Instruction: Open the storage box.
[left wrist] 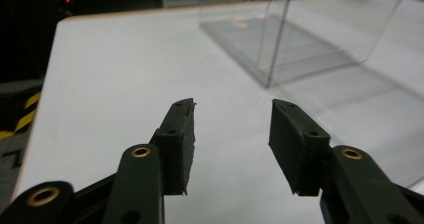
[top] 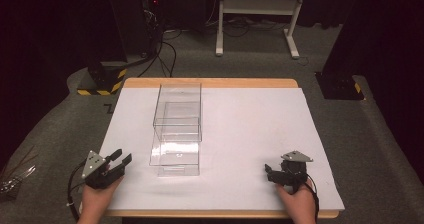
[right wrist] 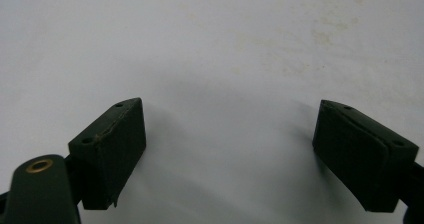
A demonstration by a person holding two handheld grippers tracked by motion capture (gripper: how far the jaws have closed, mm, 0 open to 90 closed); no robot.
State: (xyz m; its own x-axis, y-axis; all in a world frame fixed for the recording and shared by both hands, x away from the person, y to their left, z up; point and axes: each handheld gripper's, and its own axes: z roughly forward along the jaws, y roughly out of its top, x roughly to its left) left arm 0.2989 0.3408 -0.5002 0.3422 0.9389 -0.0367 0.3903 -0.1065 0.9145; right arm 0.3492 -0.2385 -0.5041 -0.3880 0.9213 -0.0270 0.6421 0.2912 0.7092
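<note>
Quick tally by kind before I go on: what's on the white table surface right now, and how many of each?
Clear plastic boxes: 2, the far one and the near one, touching or overlapping end to end.
Tongs: 2, left tongs and right tongs, both open and empty.
Total: 4

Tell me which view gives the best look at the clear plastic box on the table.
The high view: the whole clear box shows there, lying on the white sheet between the two tongs. The left gripper view catches part of it, beyond the open left tongs. The right gripper view looks at bare sheet between the open right tongs.
</note>
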